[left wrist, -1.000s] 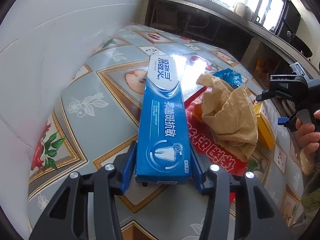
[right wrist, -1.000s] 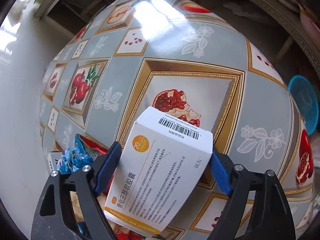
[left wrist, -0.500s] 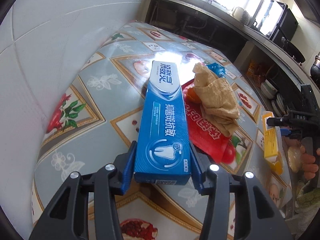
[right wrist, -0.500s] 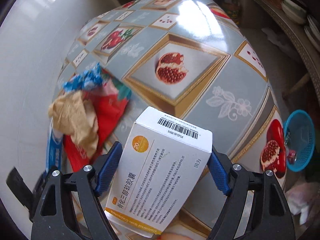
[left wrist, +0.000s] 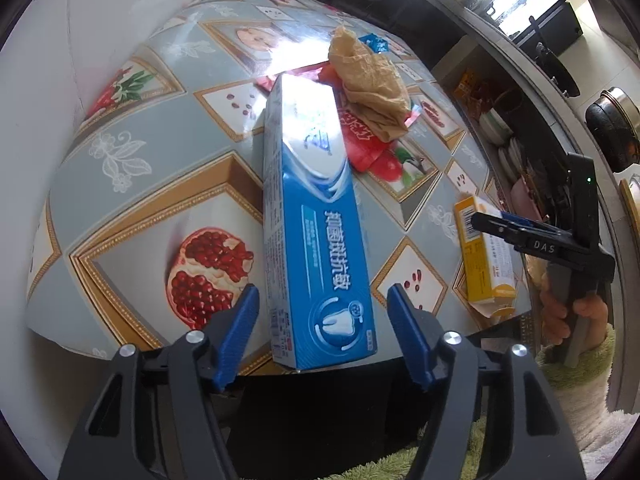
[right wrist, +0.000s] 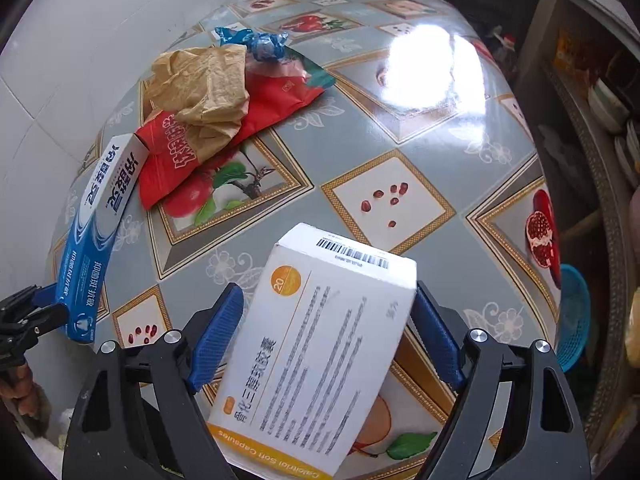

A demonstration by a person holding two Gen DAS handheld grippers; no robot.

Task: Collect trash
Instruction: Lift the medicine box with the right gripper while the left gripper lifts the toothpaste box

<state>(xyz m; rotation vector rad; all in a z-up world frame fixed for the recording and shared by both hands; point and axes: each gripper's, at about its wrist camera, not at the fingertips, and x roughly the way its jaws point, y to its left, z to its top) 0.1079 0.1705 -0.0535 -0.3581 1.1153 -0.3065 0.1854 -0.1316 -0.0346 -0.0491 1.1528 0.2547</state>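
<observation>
Left claw [left wrist: 322,292] released: its jaws have just been opening, and there is a clear gap on both sides of the toothpaste box [left wrist: 316,216] between them. The pads are not pressing, so the box is loose. Right claw [right wrist: 327,288] is the same. Its jaws have just widened, and there is a gap at the left pad, while the right pad is at or just beside the box edge. The medicine box [right wrist: 320,348] sits tilted between them with blurred print, so it probably reads as let go, not gripped.

Desk [left wrist: 160,168] fills the upper half of both views, with a fruit-pattern cloth. Both claws hang past its near edge at the bottom of the frame, pointing steeply down. Judged reason: each box was carried off the desk to be dropped below. A dark space [left wrist: 320,408] lies under the toothpaste box at bottom centre. I cannot tell whether it is a bin.

The toothpaste box is long and blue, its near end past the desk edge and its far end pointing to the upper middle. The medicine box is white and orange, at bottom centre of the right view.

Trash not yet collected sits on the desk, at upper left of the right view. A red bag [right wrist: 272,104] lies flat, with crumpled brown paper [right wrist: 200,84] on top and a small blue wrapper [right wrist: 260,42] touching the pile's far side.

Judgement: two items are being dumped and three are left. The paper is light and should come off first.
</observation>
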